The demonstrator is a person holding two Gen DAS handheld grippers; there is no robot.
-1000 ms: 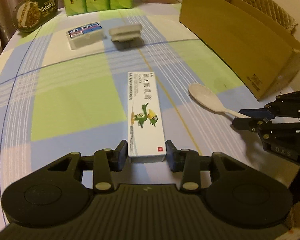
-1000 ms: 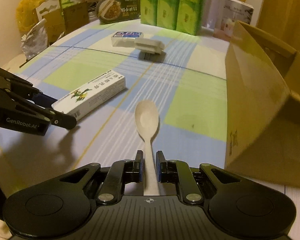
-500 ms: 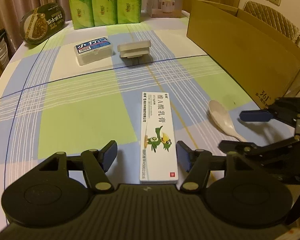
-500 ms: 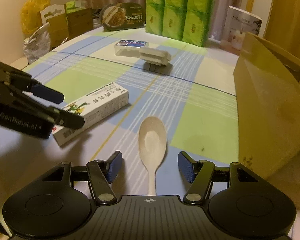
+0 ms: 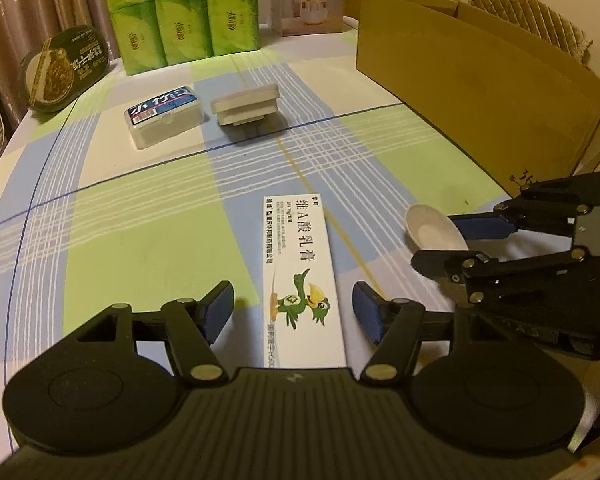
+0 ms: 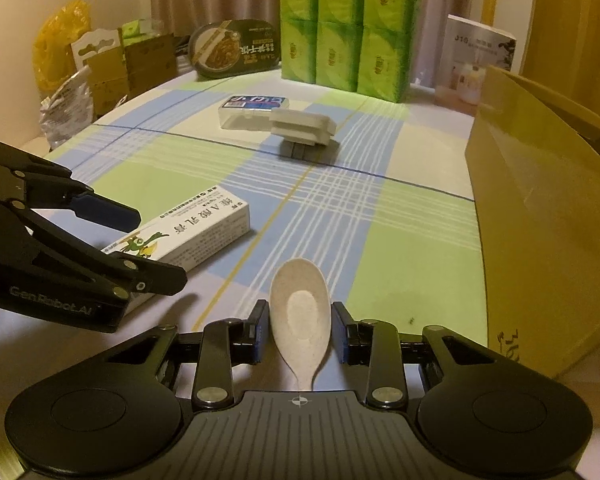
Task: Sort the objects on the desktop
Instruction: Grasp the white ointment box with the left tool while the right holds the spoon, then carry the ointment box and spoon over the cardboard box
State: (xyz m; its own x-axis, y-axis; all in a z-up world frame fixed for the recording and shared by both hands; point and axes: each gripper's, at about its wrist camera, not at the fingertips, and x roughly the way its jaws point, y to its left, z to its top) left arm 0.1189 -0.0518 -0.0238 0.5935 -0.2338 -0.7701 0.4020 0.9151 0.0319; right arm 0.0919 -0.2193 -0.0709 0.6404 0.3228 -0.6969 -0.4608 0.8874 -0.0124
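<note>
Two grippers over the checked table (image 5: 148, 240)

The left gripper (image 5: 293, 308) stood released astride the ointment box (image 5: 300, 264); the right gripper's (image 6: 300, 334) jaws had just been closing around the spoon (image 6: 300, 312), whether clenched I cannot tell.

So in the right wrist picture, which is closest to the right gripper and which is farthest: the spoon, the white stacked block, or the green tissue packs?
From the right gripper:
1. Spoon, its bowl right between the jaws.
2. White stacked block, mid-table, straight ahead.
3. Green tissue packs, at the far edge of the table.
</note>
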